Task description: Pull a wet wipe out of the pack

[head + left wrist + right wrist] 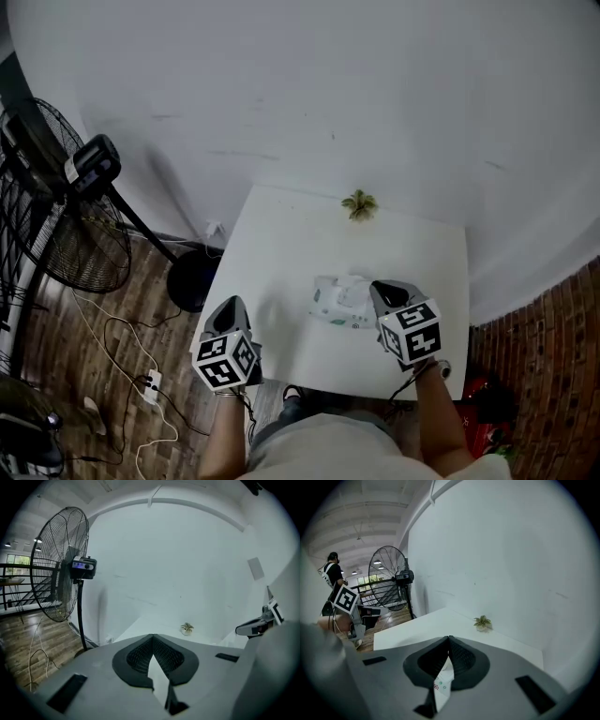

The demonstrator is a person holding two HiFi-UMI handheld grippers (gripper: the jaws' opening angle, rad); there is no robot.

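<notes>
Jaws of the right hand-held gripper [449, 639] meet at the tips. The narrow slot behind the tips shows the white printed face of the wipe pack [442, 686]; it cannot be told whether any of it is pinched. In the head view this gripper [380, 289] sits at the pack's right end, touching or just over it. The left hand-held gripper [229, 309] is likewise closed tip to tip, with only bare counter visible through its slot. It is over the near left corner of the counter [281, 253], well apart from the pack.

The pack [339, 302] lies flat on the near half of the counter, right of centre, with a white fold raised on its top. A small green plant [359, 203] stands at the far edge, against the wall. A large pedestal fan [66, 216] stands on the wood floor, left of the counter.
</notes>
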